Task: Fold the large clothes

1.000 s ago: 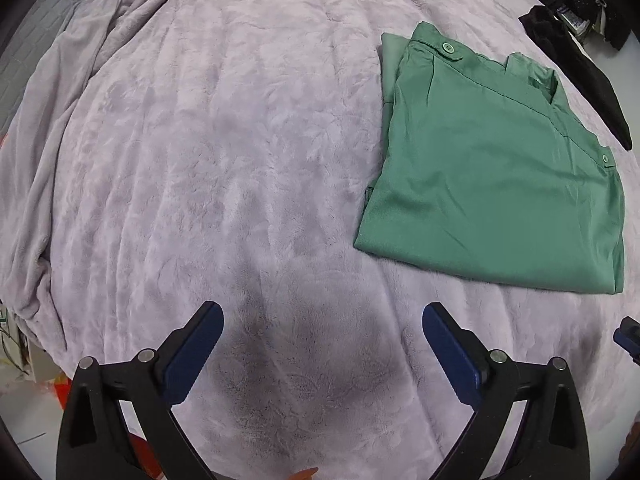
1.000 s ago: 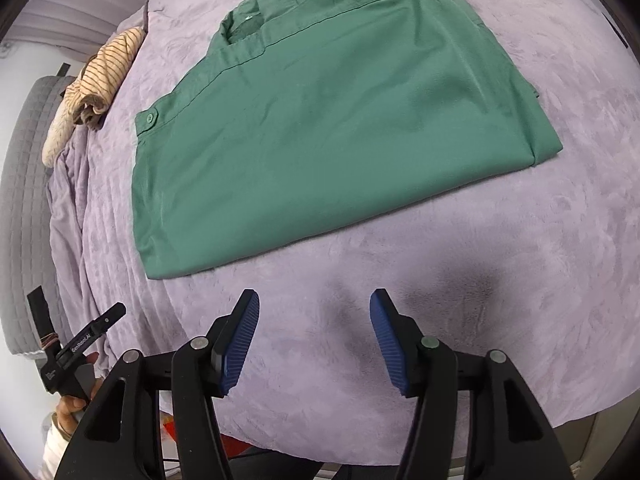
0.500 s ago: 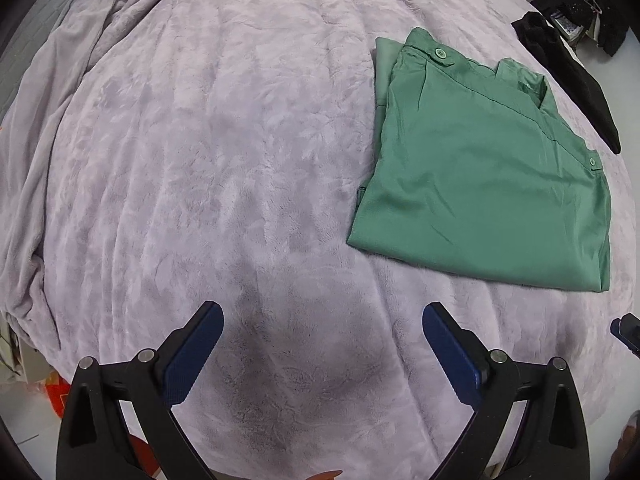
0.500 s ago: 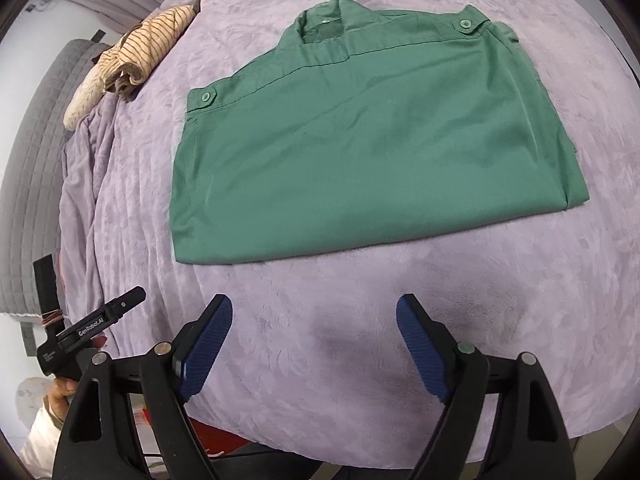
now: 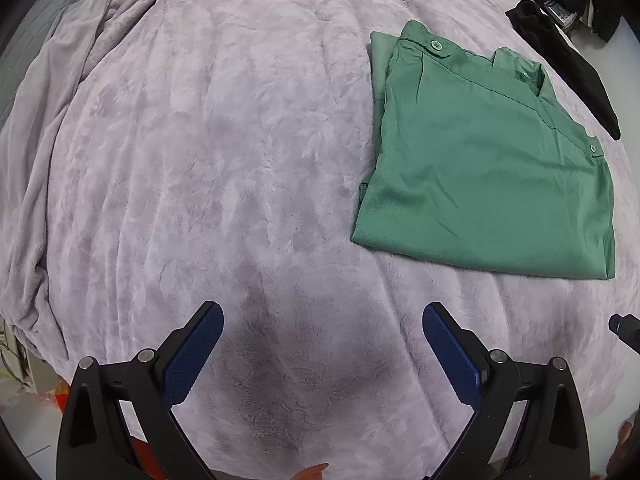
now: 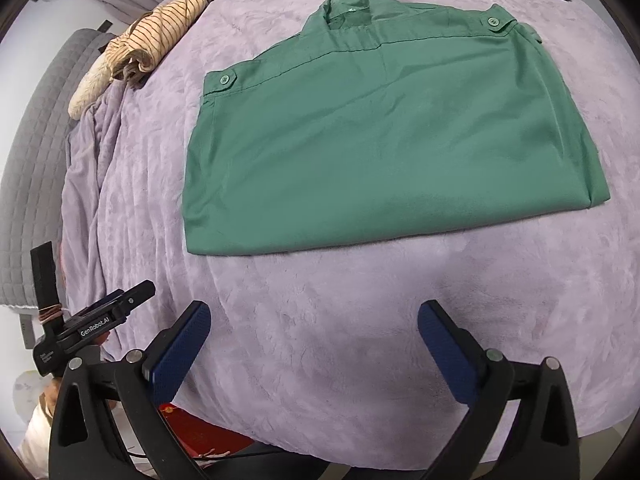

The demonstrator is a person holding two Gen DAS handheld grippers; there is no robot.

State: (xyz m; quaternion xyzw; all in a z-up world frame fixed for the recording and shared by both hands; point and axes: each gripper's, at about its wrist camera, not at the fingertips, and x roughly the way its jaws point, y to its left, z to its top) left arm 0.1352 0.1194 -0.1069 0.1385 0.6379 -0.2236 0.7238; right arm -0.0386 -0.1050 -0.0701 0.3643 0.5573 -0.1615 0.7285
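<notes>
Folded green shirt point(image 6: 384, 152) lying flat, collar and shoulder buttons showing, on a lilac blanket point(image 5: 200, 160)
Left gripper point(image 5: 322, 354) and right gripper point(image 6: 314, 350) both gape wide, empty, over bare blanket near the shirt's hem

Left wrist view looks down over lilac blanket point(image 5: 224, 152), green shirt point(image 5: 484, 168) off right. Right wrist view faces shirt point(image 6: 384, 136) squarely, nearer. Both share shirt and blanket point(image 6: 320, 340).

Right tongs point(image 6: 314, 346) spread wider than second ago, pulled back from green shirt point(image 6: 384, 136).
</notes>
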